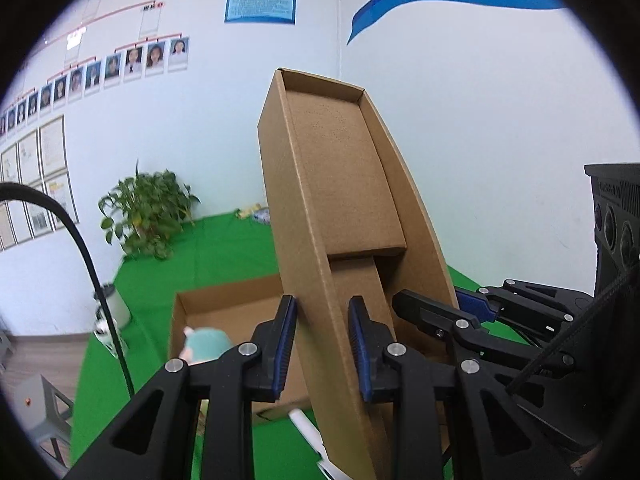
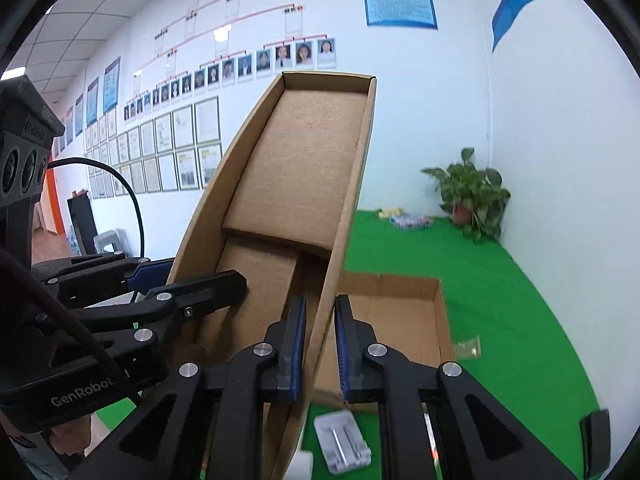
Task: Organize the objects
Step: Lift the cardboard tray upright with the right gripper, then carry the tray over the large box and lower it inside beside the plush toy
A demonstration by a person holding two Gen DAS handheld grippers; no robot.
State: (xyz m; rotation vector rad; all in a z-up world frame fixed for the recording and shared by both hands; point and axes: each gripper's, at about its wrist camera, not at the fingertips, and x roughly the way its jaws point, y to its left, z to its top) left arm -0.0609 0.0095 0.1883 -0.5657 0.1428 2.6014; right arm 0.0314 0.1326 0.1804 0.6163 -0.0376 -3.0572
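Gripping the left wall of the cardboard lid [image 1: 340, 184], the left tool [image 1: 322, 344] pinches it raised and tilted above the open box [image 1: 224, 312] on the green table [image 1: 224, 248]. Opposite, the right tool [image 2: 320, 344] pinches the other wall. I'd keep both level and lower the lid squarely over the box.
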